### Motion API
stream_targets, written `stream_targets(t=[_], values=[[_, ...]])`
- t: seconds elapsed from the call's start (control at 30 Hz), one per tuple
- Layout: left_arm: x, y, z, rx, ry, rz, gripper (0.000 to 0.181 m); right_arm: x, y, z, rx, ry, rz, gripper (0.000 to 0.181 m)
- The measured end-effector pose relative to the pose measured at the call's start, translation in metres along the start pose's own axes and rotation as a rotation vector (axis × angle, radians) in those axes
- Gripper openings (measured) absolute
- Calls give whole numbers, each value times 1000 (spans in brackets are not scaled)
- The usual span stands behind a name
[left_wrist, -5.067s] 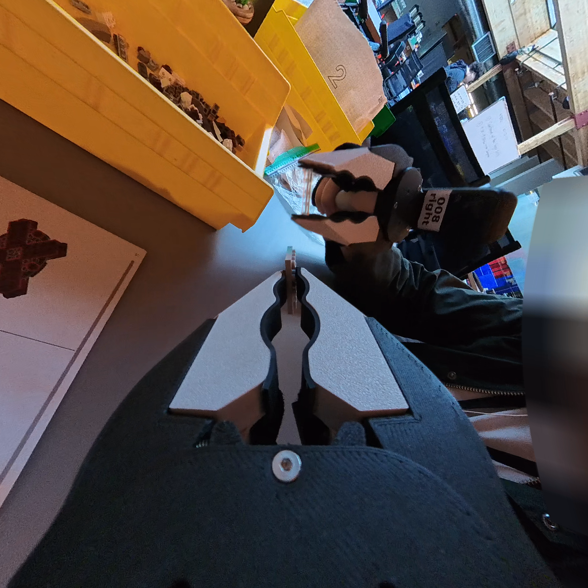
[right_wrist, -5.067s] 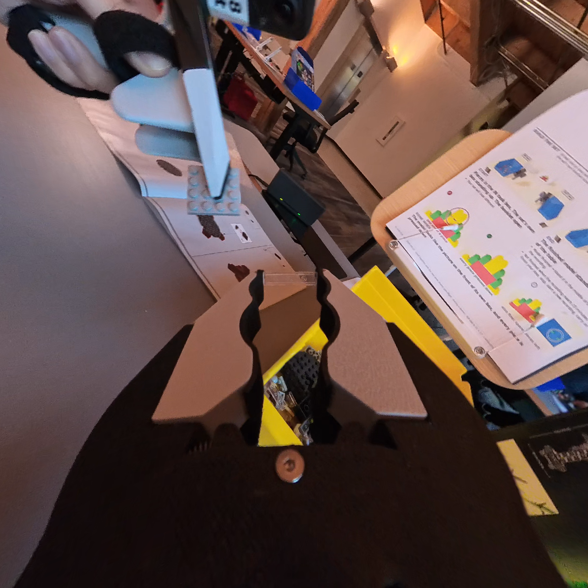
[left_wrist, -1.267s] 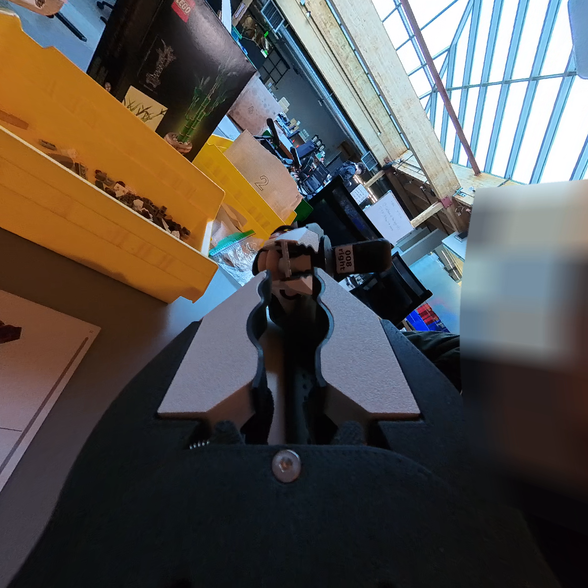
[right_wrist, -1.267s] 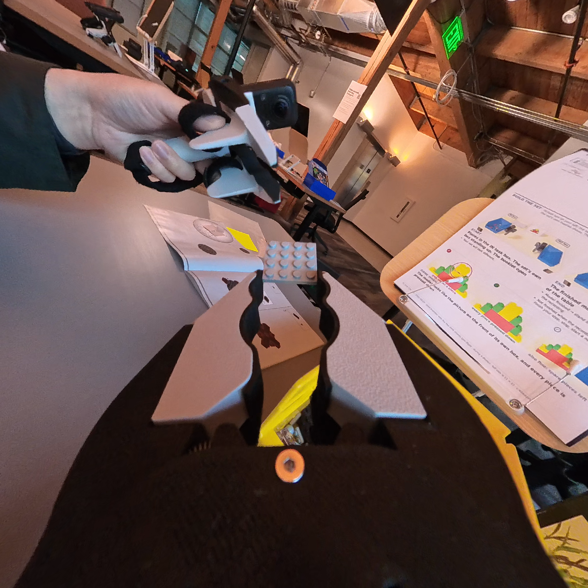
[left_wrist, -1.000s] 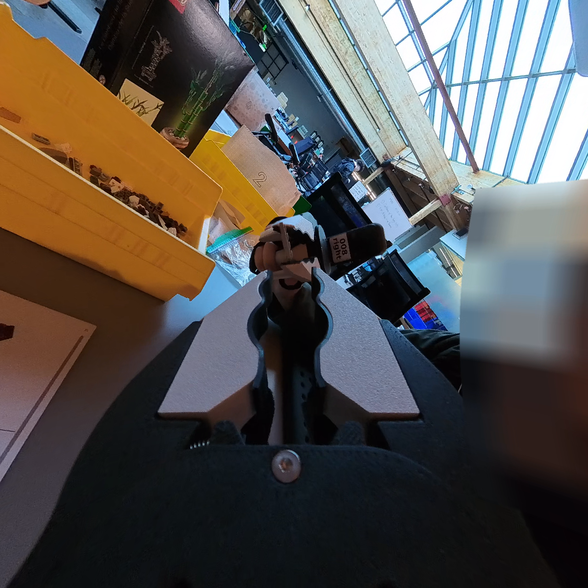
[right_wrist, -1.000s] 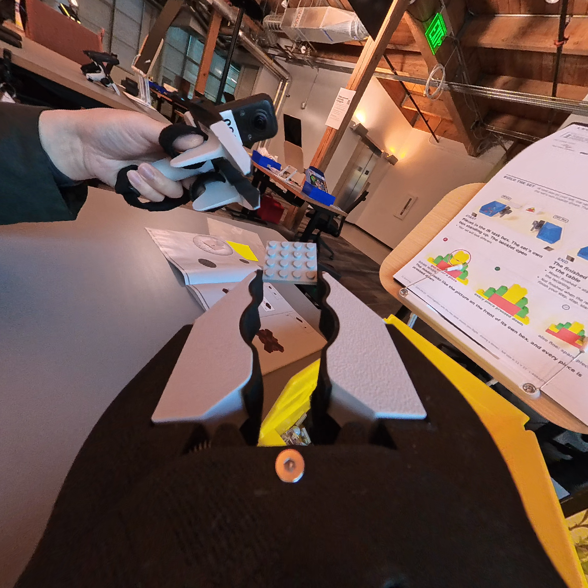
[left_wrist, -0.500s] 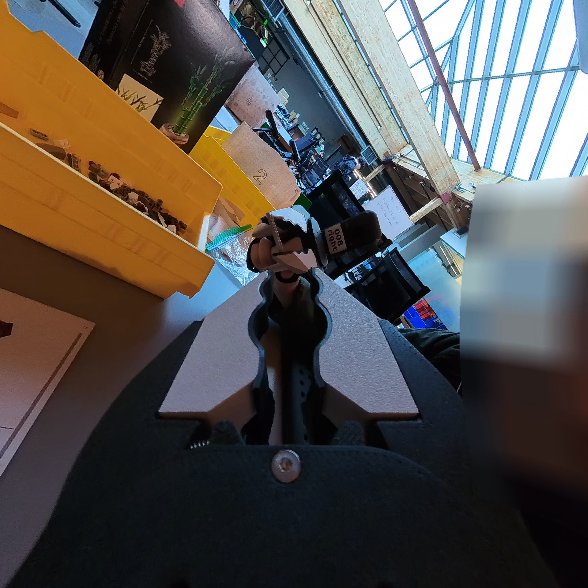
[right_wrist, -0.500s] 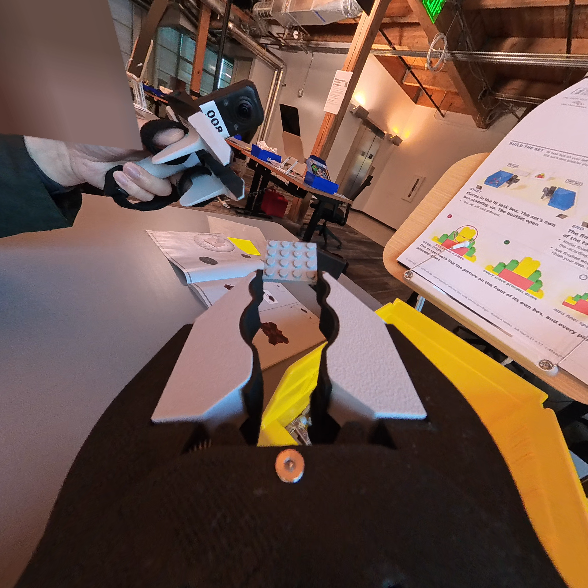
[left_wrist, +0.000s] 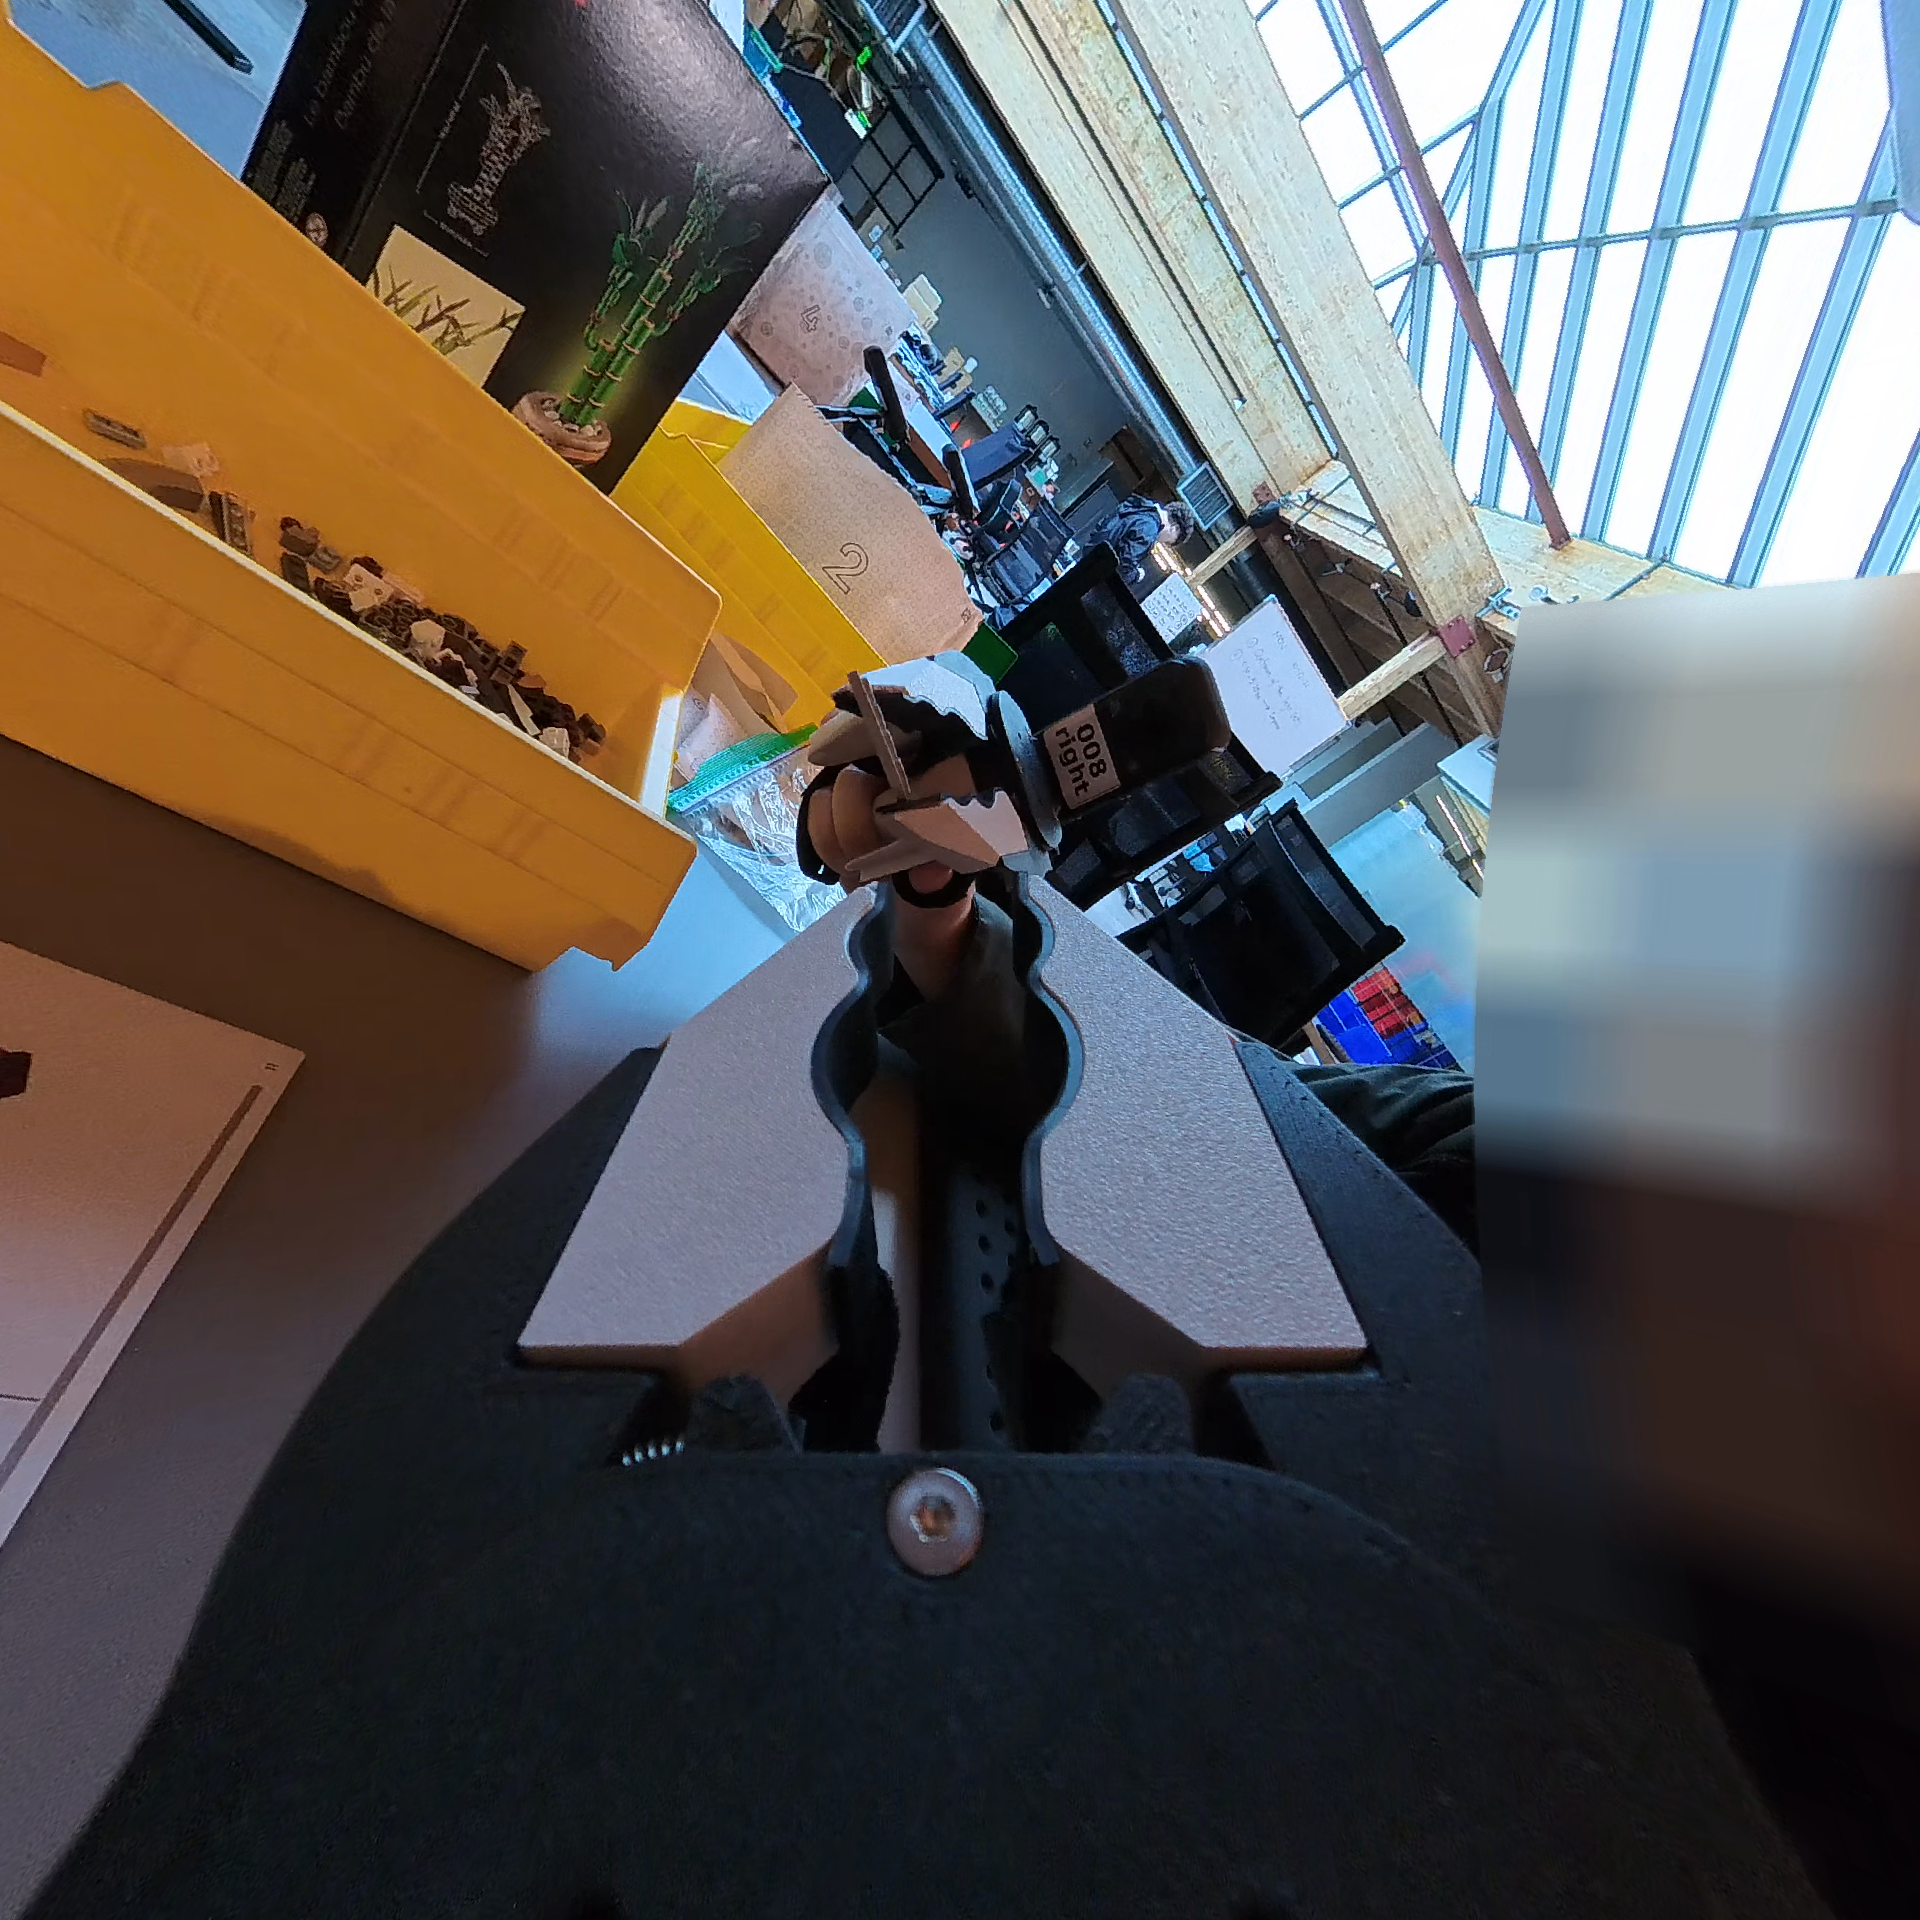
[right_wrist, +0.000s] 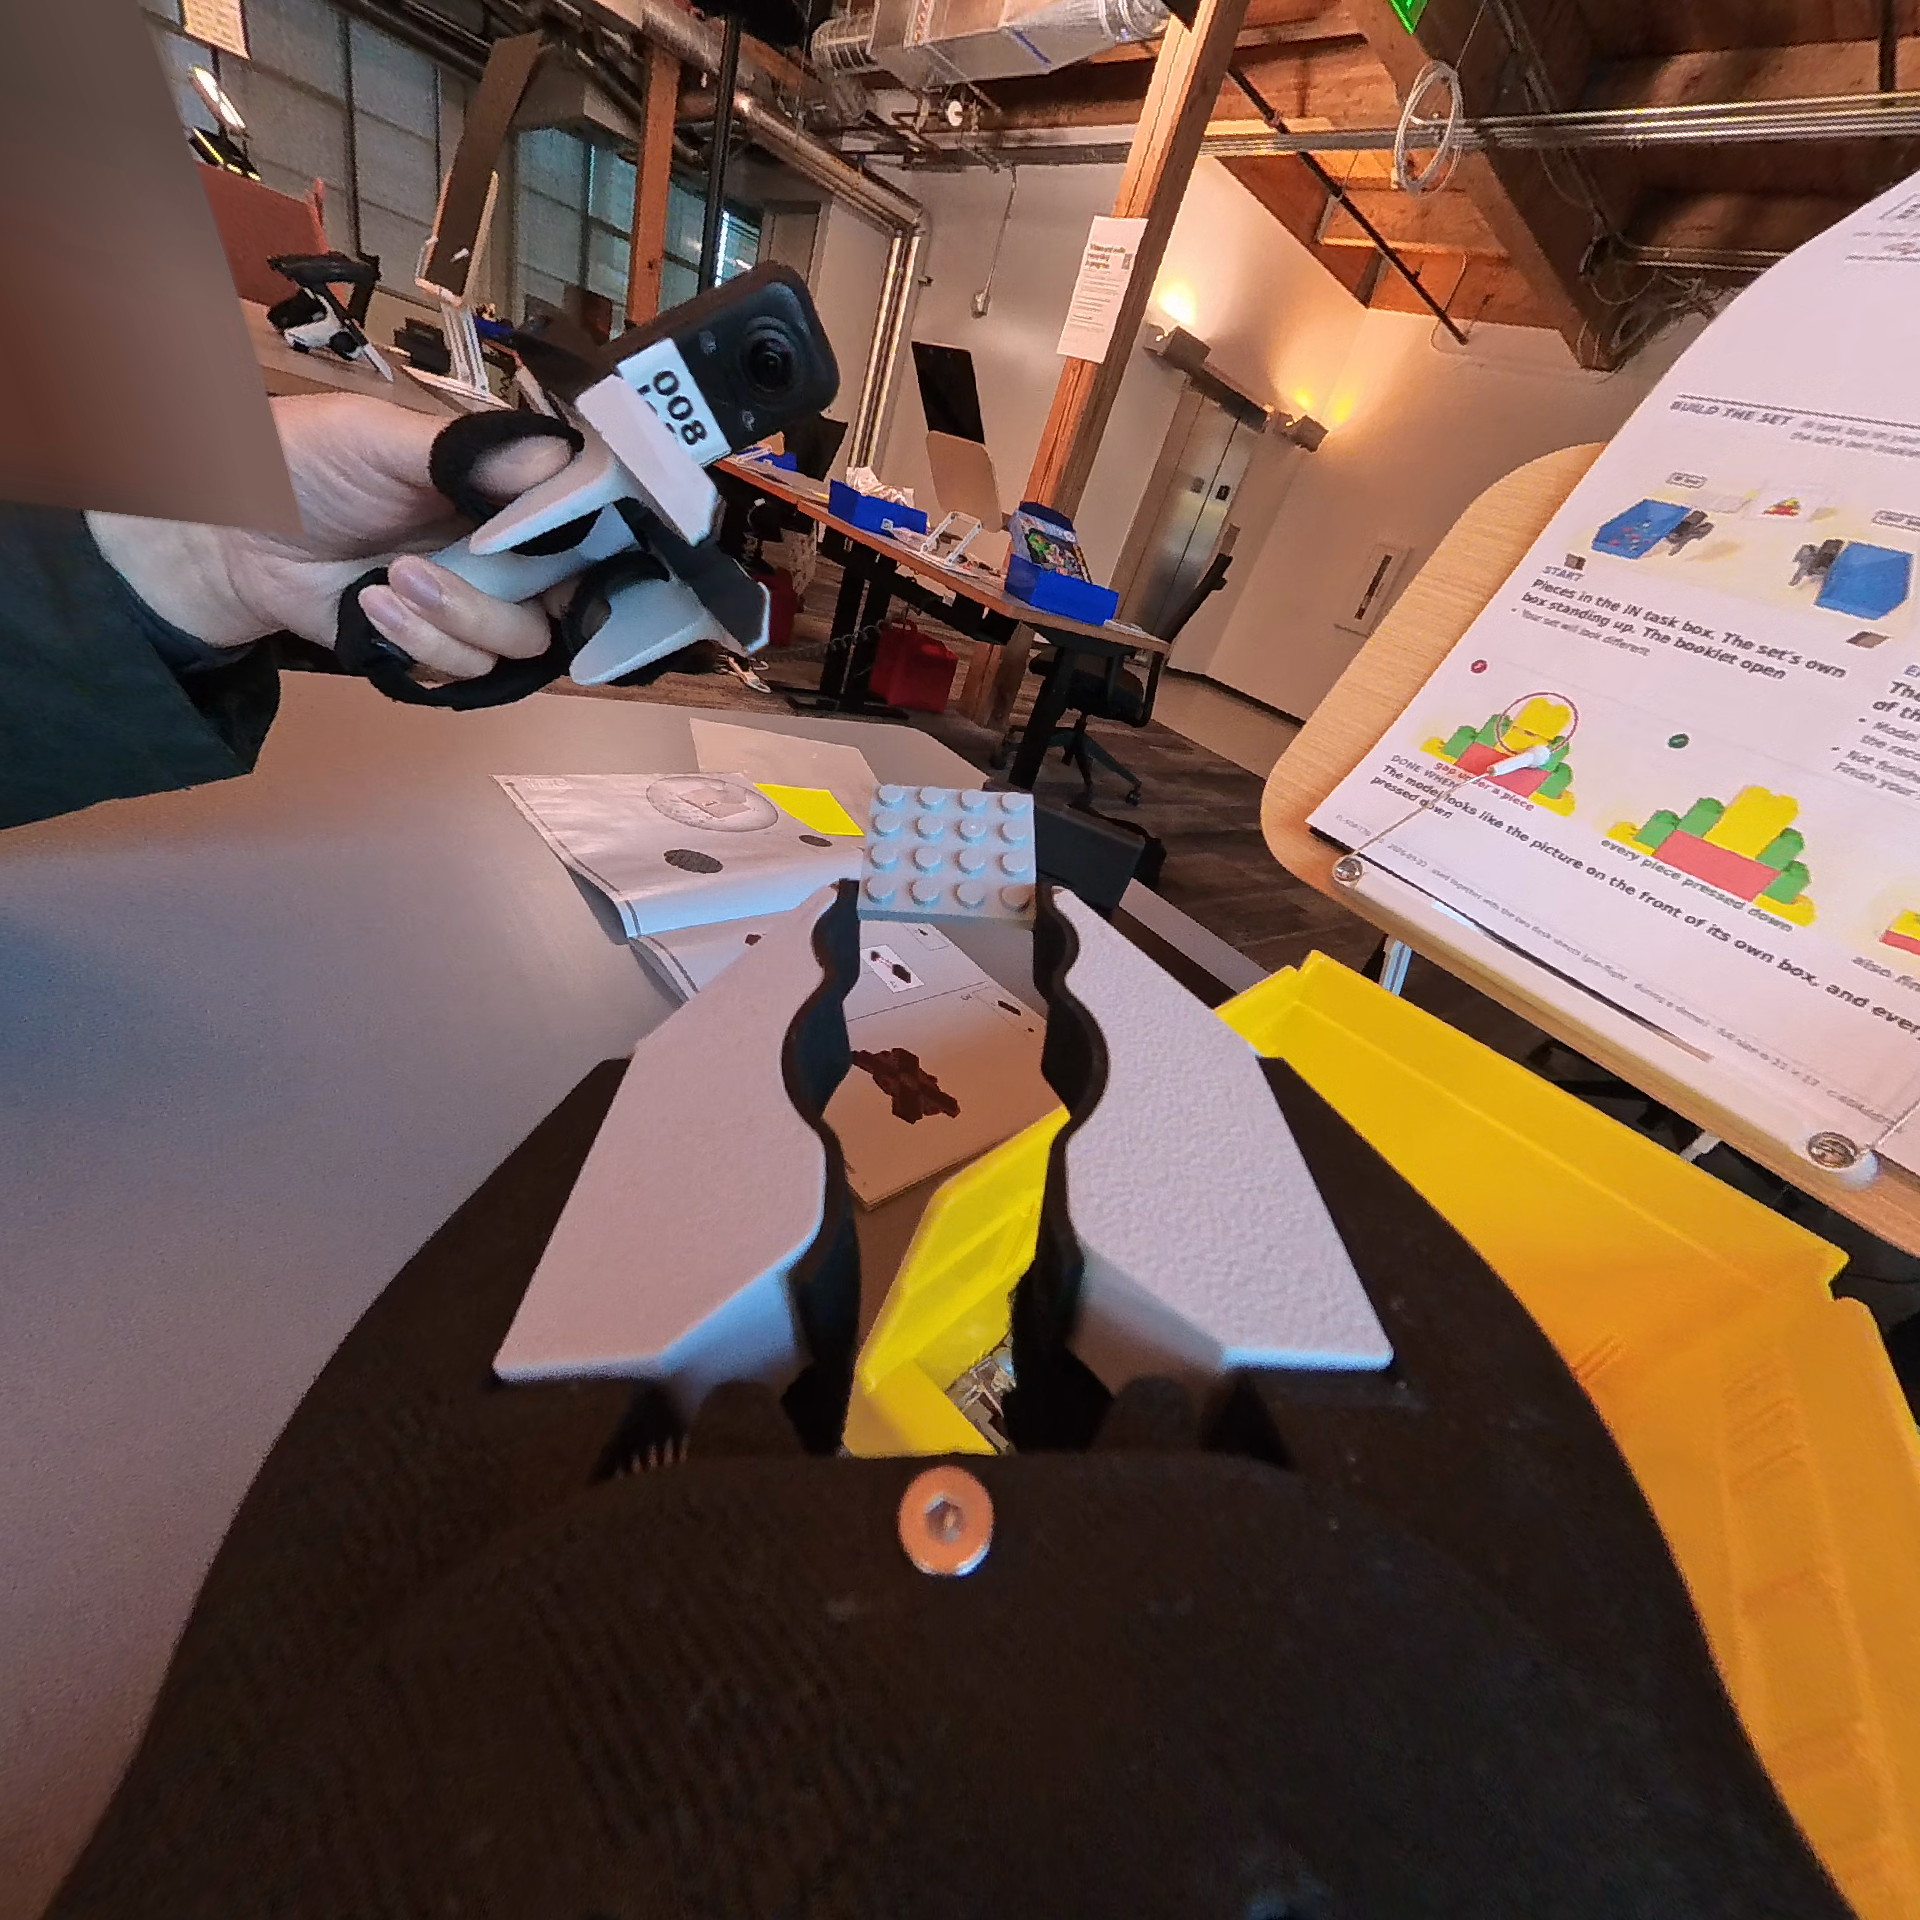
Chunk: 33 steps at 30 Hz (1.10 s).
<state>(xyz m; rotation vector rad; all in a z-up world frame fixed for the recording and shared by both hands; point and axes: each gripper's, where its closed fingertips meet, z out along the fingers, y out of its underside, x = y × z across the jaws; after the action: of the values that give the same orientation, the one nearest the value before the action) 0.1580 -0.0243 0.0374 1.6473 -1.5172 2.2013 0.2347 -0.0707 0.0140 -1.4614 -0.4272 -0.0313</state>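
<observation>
My right gripper (right_wrist: 945, 899) is shut on a flat grey studded plate (right_wrist: 951, 857), held by its near edge between the fingertips, studs up, above the grey table (right_wrist: 260, 987). In the left wrist view the right gripper (left_wrist: 914, 769) shows farther off, with the plate (left_wrist: 878, 743) seen edge-on as a thin strip. My left gripper (left_wrist: 951, 909) is open and empty, pointing at the right gripper from a short way off. In the right wrist view a hand (right_wrist: 343, 520) holds the left gripper (right_wrist: 665, 582) up at the left, apart from the plate.
A yellow bin (left_wrist: 312, 748) with several small dark pieces (left_wrist: 436, 644) stands on the table and shows under the right gripper (right_wrist: 1507, 1195). An open instruction booklet (right_wrist: 707, 862) lies beyond the plate. A black box (left_wrist: 540, 208) stands behind the bin. A wooden board with a printed sheet (right_wrist: 1662, 727) stands at right. Left tips to right tips: about 10 cm.
Five seconds ago my left gripper was shut on the grey plate; now the right gripper holds it and the left is open. Over the last second both grippers rose slightly and drew apart.
</observation>
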Motion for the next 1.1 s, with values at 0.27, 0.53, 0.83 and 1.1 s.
stream_targets(t=[0.27,0.53,0.83,1.1], values=[[-1,1,1,-3,-1,-1,20,0,0,1,-3,-7,3,33],[0,1,1,-5,-1,-1,20,5,-2,-1,13,-4,50,33],[-1,1,1,-5,-5,-1,19,7,-82,-56,576,-574,770,32],[-3,2,1,-18,-17,-3,19,70,-82,-106,994,-814,1241,32]])
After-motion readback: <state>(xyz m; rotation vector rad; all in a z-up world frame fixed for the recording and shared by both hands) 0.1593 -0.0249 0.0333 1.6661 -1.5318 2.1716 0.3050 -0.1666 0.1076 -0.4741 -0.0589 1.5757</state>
